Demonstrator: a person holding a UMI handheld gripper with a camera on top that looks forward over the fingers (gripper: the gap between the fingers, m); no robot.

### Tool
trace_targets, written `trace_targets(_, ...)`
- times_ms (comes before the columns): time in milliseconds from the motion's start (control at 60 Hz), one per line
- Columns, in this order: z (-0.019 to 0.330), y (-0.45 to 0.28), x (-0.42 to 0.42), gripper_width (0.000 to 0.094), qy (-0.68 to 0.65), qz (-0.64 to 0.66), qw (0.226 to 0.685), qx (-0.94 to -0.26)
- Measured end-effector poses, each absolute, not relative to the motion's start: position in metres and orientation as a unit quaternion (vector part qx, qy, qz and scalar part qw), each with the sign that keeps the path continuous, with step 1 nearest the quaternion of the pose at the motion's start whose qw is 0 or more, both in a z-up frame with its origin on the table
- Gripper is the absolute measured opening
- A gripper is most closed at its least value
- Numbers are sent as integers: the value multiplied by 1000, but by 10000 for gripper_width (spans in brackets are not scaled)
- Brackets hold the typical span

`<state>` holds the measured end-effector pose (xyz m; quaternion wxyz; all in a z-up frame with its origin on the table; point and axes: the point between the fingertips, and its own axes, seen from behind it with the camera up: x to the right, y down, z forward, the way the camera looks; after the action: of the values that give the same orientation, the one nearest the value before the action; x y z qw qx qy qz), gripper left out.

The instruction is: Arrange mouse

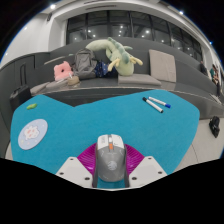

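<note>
A grey and white computer mouse (111, 157) with an orange scroll wheel sits between my gripper's (111, 168) two fingers, its nose pointing away from me. The magenta pads (89, 155) press against both of its sides. It is over the near edge of a teal desk mat (100, 118); I cannot tell whether it rests on the mat or hangs just above it.
A round white disc (33, 133) lies on the mat at the left. Two pens (156, 103) lie on the mat at the far right. Beyond the mat, a plush shark (113, 53) and a pink toy (65, 71) sit on a grey sofa.
</note>
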<state>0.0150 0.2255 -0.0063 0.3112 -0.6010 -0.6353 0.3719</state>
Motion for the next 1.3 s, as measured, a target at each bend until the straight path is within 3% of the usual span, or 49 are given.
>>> trace_targets(250, 130, 122, 28, 353, -625, 459, 316, -547)
trace_targets(367, 157, 30, 23, 353, -635, 493, 292, -519)
trace_targets(450, 148, -27, 14, 351, -646, 494, 271, -515)
trace_targets(550, 107, -83, -1, 351, -661, 473, 252, -526)
trace_targets(683, 49, -119, -14, 352, -684, 432, 252, -531)
trace_targets(783, 19, -134, -13, 356, -684, 419, 236, -549)
trace_targets(883, -4, -130, -15, 379, -692, 393, 251, -552)
trace_targets(1000, -8, -126, -17, 530, -688, 390, 261, -553)
trace_targets(1100, -1, -130, -13, 870, -682, 402, 254, -556)
trace_targets(1133, 6, -129, -9, 836, -679, 408, 255, -554)
trace_targets(1300, 48, -91, 43, 850, -676, 403, 289, -544)
